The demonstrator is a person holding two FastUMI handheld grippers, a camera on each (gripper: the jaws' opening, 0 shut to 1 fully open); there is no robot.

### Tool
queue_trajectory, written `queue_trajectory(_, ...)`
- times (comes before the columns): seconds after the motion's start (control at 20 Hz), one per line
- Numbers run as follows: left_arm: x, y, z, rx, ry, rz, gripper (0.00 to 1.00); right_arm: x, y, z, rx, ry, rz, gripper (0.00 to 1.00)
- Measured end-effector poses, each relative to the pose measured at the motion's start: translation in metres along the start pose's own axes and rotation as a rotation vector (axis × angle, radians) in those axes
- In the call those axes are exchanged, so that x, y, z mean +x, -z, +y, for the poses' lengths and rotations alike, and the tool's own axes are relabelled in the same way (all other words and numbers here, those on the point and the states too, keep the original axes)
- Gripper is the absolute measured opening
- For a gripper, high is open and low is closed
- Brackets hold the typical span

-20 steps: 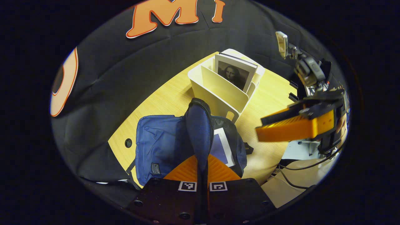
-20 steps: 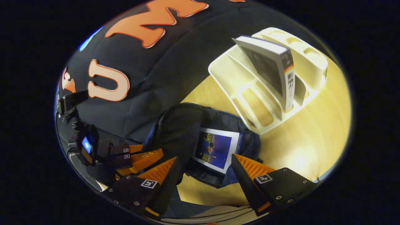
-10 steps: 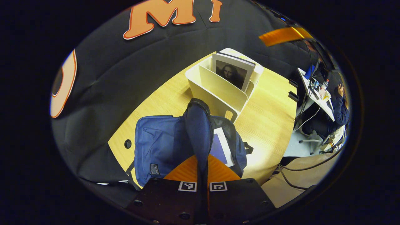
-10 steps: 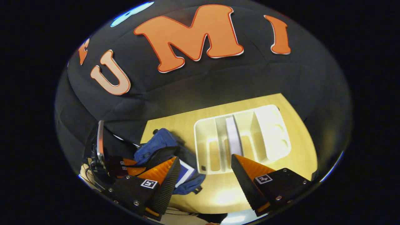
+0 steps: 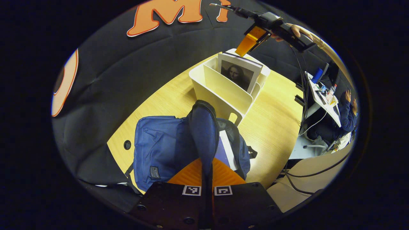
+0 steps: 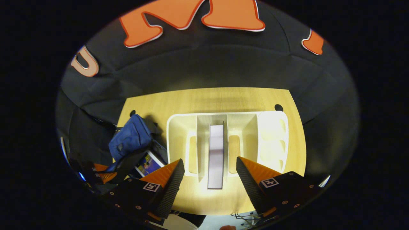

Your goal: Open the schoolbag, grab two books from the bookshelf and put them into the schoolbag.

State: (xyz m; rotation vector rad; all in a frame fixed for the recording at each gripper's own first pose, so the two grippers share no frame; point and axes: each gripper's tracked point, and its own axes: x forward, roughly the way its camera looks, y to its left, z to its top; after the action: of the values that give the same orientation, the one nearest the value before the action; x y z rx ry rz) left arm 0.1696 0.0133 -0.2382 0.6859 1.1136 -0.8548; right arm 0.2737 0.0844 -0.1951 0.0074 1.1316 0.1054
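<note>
My left gripper is shut on the raised flap of the blue schoolbag, holding the bag open on the wooden table. One book lies inside the bag. A cream bookshelf stands behind the bag with a portrait-covered book upright in it. My right gripper hangs open, straight above that book's top edge, with a finger on either side and not touching it. From the left gripper view, the right gripper hovers just over the shelf. The schoolbag lies left of the shelf.
The wooden table has cable holes near its back corners. Beyond its right edge are cables and a person seated at a desk. A hand holds the right gripper. The shelf's right end has small round slots.
My right gripper has left the bag, risen and swung over the shelf, and now looks straight down on the standing book. The left gripper keeps hold of the flap, hardly moving.
</note>
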Motion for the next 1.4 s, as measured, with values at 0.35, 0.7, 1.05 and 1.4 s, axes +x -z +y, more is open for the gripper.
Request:
queue_trajectory(0.35,0.005,0.0,0.004,0.005,0.011,0.014,0.01,0.045,0.015,-0.014,-0.039,0.064,0.125,0.97)
queue_trajectory(0.7,0.006,0.001,0.006,0.009,0.015,0.019,0.01,0.032,0.01,-0.013,0.019,0.048,0.088,0.18)
queue_trajectory(1.05,0.005,0.0,0.004,0.016,0.017,0.013,0.01,-0.089,-0.004,-0.025,0.178,-0.115,-0.124,0.28)
queue_trajectory(1.4,0.002,0.0,0.006,0.025,0.004,0.005,0.01,-0.204,0.063,0.003,0.346,-0.397,-0.31,0.28)
